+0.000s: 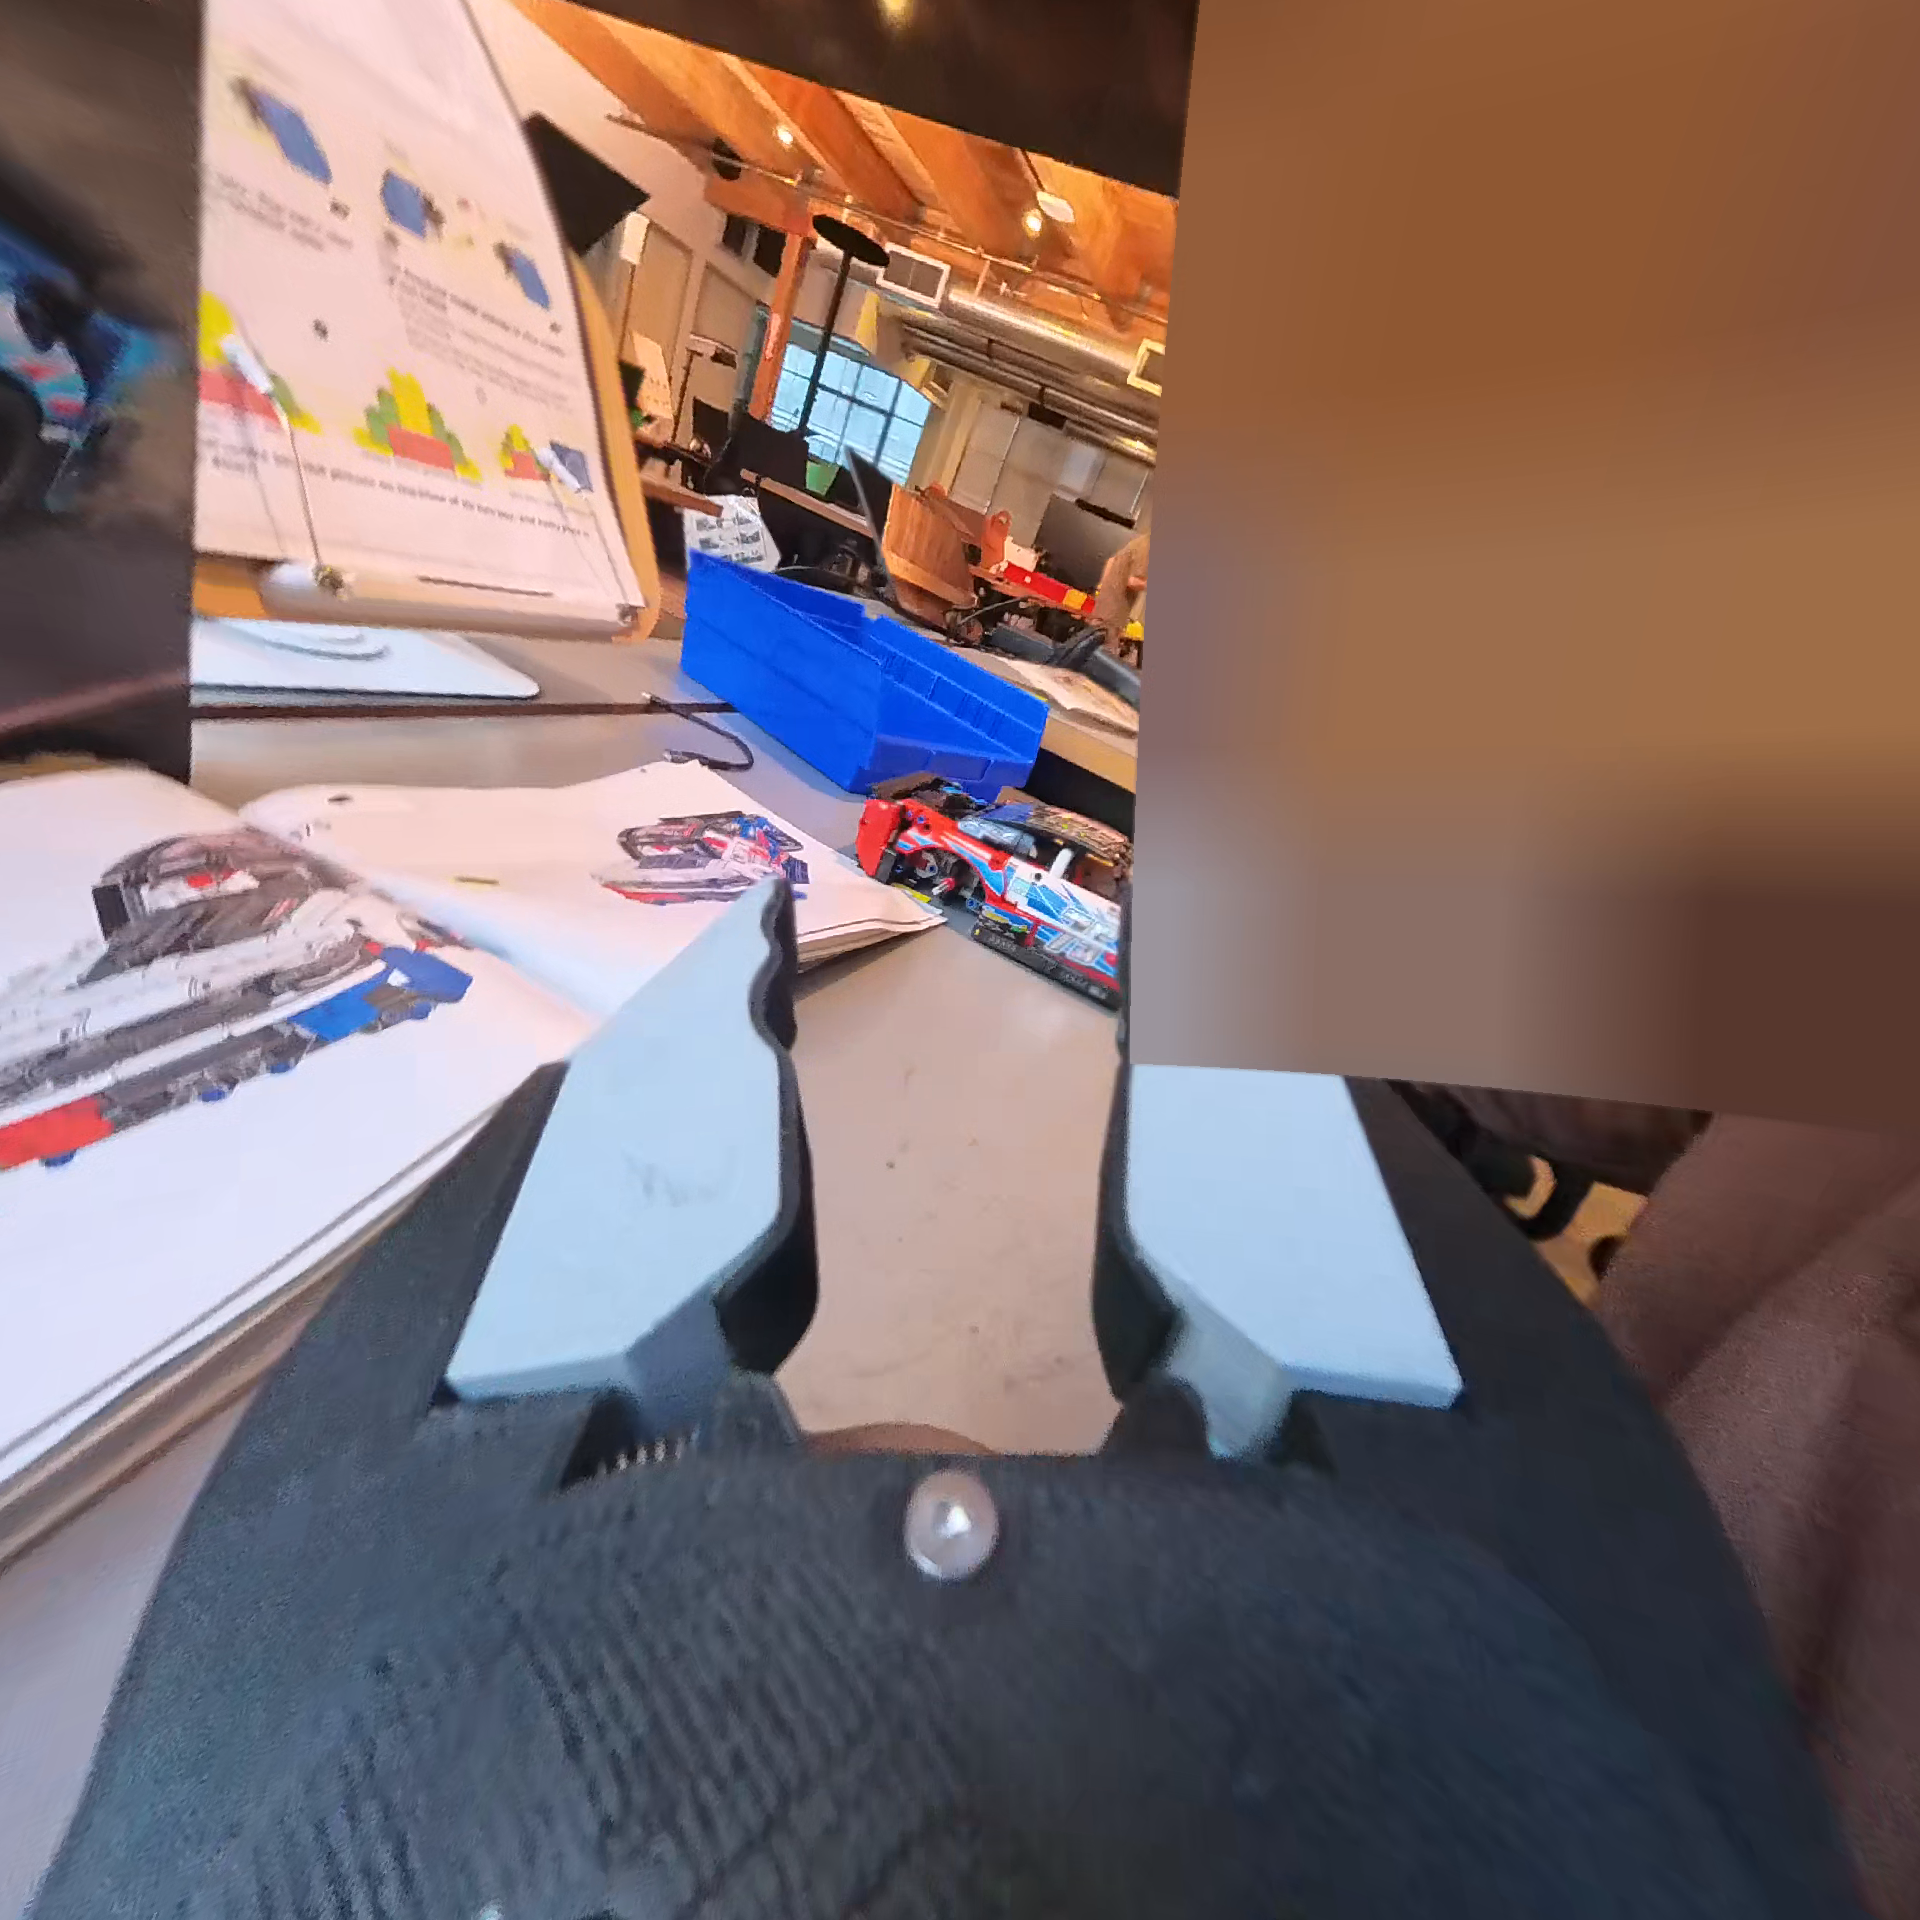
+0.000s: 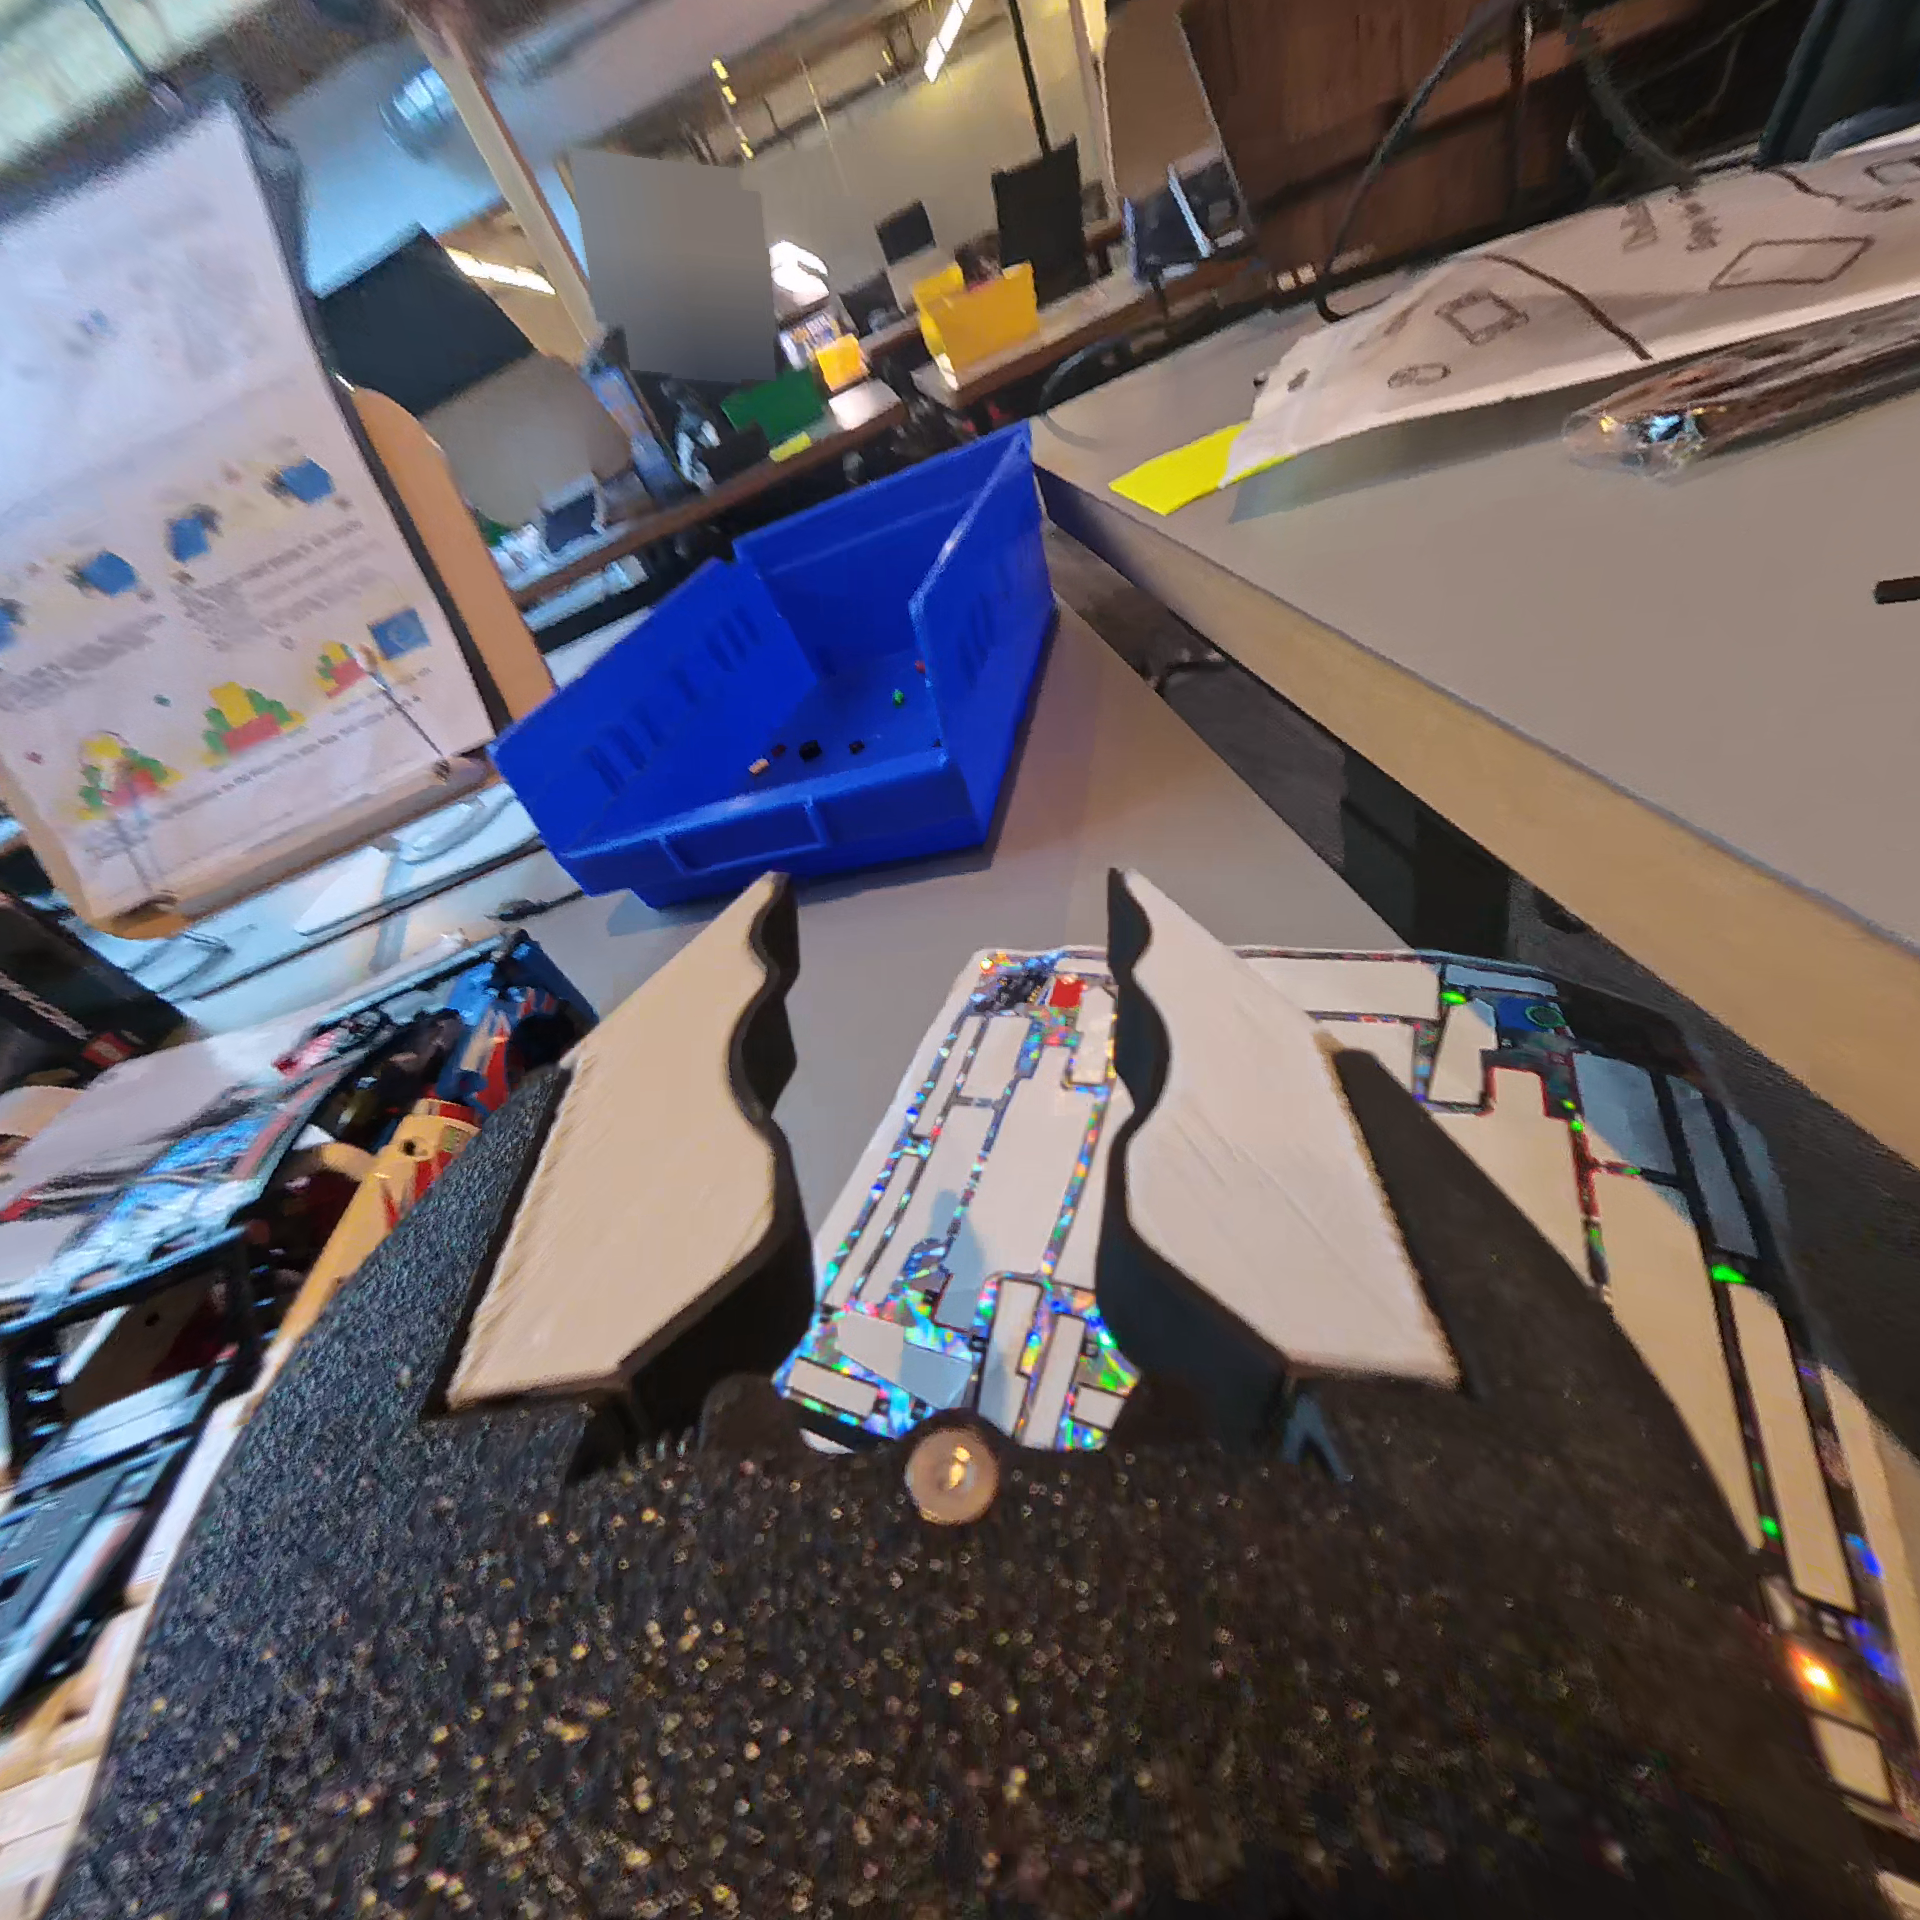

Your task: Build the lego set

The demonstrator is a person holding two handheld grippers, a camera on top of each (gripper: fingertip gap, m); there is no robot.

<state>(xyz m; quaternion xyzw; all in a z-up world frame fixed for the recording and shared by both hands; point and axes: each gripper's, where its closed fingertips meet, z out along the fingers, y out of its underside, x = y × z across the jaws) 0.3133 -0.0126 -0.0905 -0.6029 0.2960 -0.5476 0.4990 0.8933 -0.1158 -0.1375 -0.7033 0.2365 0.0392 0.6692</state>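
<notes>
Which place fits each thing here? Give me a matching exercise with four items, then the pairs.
Things:
1. blue bin
2. sticker sheet
3. open instruction booklet
4. lego car

Places:
A. flat on the table under the open right claw
B. left of the open left claw
C. in front of the bin, beside the booklet's far page
D. farther back on the table, a few small pieces inside

Pairs: 1-D, 2-A, 3-B, 4-C
</notes>
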